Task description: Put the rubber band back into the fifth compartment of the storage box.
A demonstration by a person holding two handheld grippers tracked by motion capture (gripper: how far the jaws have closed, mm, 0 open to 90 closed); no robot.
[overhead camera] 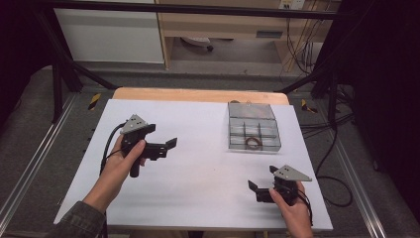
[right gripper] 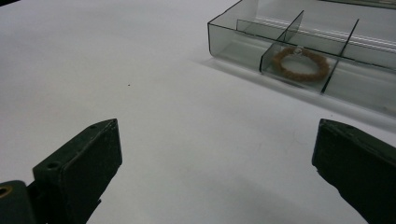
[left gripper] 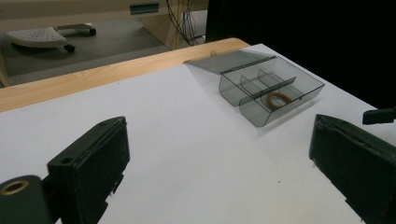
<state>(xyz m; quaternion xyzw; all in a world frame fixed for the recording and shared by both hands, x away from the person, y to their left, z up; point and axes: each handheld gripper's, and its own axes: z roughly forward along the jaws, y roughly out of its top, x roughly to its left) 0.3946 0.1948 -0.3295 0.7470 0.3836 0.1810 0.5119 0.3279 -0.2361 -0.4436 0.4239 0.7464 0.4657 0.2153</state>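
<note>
While both my left gripper (overhead camera: 171, 144) and right gripper (overhead camera: 262, 179) hang wide apart over the white table (overhead camera: 198, 163), holding nothing, a brown ring (overhead camera: 253, 143) lies in the clear box (overhead camera: 253, 133), its bead blurred.

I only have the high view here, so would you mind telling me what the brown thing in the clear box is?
Observer: In the right gripper view it is a brown ring, lying flat in one compartment of the clear divided box, with a small pale bead or clasp at its far edge.
Operator: Thank you. Is the box's lid shut over it?
Observer: No. The left gripper view shows the lid swung back, lying open behind the box.
Operator: And are the right gripper's jaws closed?
Observer: No, the right gripper has its jaws wide apart, with bare white table between them.
</note>
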